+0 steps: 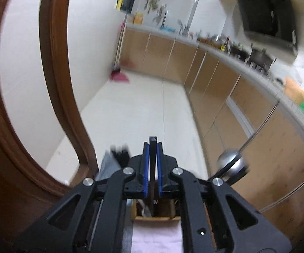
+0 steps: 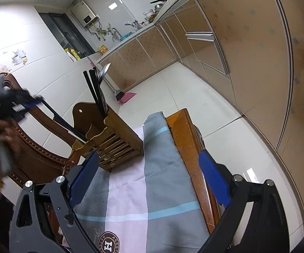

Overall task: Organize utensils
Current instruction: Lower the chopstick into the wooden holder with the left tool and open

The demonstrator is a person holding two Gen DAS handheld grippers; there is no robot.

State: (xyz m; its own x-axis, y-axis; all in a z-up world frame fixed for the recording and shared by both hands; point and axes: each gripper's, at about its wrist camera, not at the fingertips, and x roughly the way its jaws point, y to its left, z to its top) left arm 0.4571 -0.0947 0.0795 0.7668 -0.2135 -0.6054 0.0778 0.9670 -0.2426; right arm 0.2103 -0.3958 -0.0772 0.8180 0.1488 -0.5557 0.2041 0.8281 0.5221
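Note:
My left gripper [image 1: 153,147] is shut on a long, thin black utensil [image 1: 152,181] whose lower end reaches into the wooden utensil holder [image 1: 152,217]. From the right wrist the left gripper [image 2: 28,103] shows up blurred at the left, with the black utensil [image 2: 63,123] slanting down to the holder [image 2: 118,135]. Black chopsticks [image 2: 93,90] and a shiny metal piece [image 2: 105,71] stand upright in the holder. A shiny ladle bowl [image 1: 232,164] hangs to the right of my left gripper. My right gripper [image 2: 148,155] stands open over the cloth, nothing between its fingers.
The holder stands on a grey, pink and blue checked cloth [image 2: 158,181] over a wooden table [image 2: 183,135]. A carved wooden chair back [image 2: 44,139] is at the left, and a person's hand [image 2: 2,135] holds the left gripper. Kitchen cabinets [image 2: 246,63] line the right; tiled floor lies beyond.

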